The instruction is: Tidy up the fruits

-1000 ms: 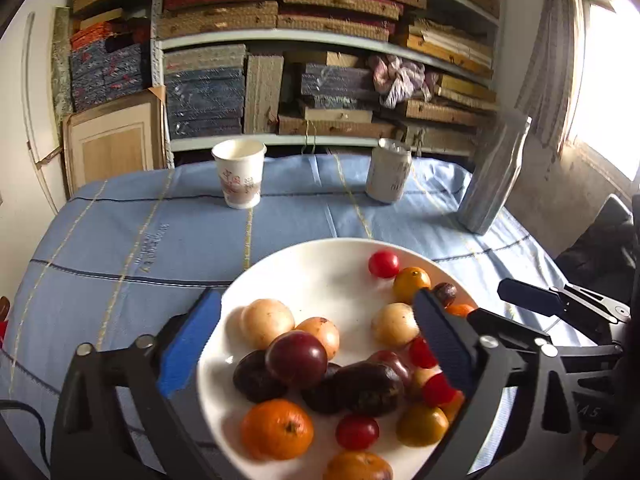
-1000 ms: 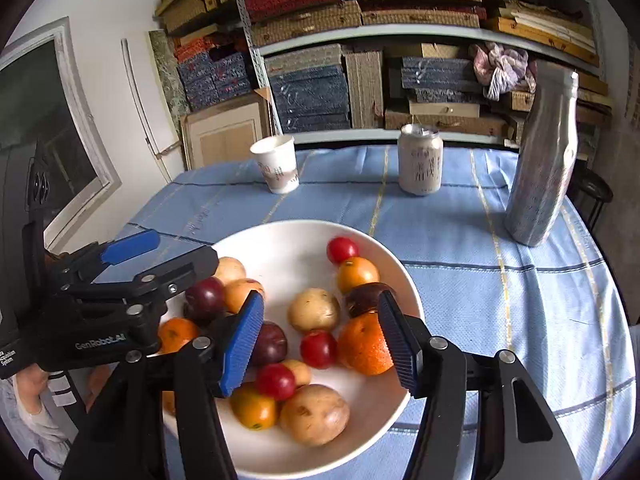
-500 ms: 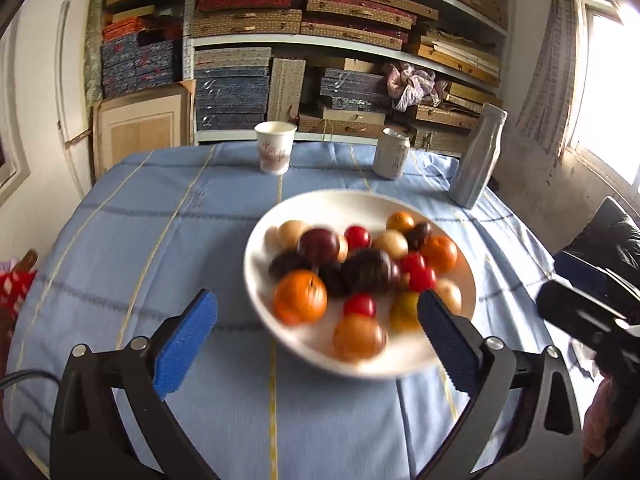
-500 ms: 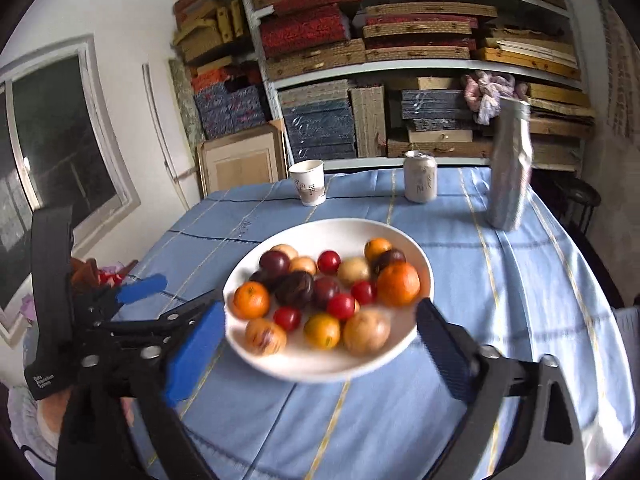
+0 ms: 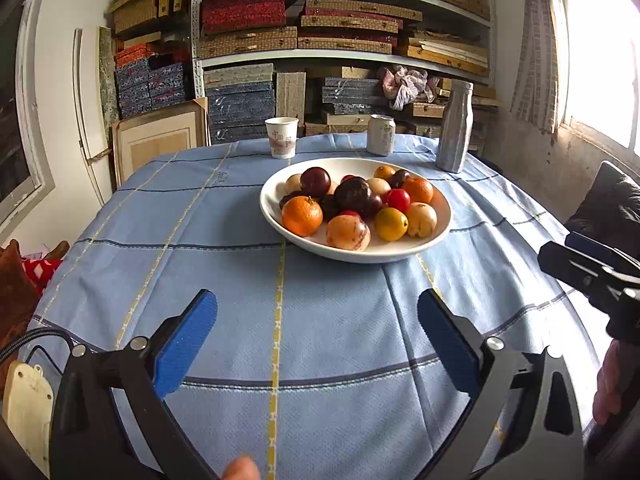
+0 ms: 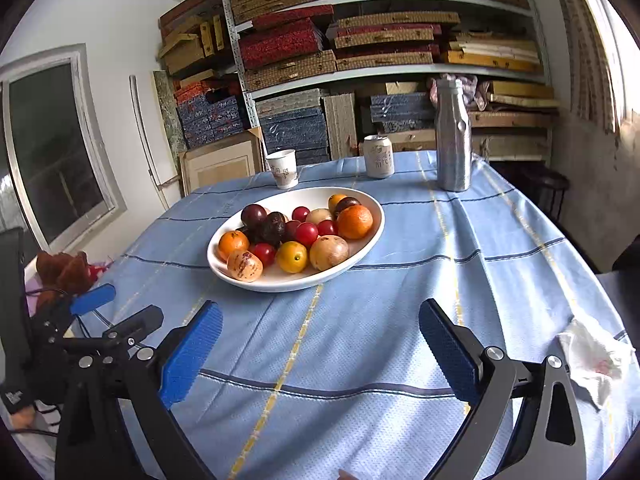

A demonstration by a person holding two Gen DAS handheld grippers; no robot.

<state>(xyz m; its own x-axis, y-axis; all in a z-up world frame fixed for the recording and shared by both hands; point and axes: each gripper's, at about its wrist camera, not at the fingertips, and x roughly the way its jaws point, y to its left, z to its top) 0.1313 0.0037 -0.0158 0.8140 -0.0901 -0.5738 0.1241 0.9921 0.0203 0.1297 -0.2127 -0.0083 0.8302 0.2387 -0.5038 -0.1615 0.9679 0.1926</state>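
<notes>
Looking forward and slightly down across the table point(image 5: 240, 208) from its near edge; plate point(image 5: 400, 254) point(image 6: 280, 284) shared, mid-distance.

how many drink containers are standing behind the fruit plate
3, in a row behind the white plate: a paper cup on the left, a can in the middle, a silver bottle on the right.
</notes>
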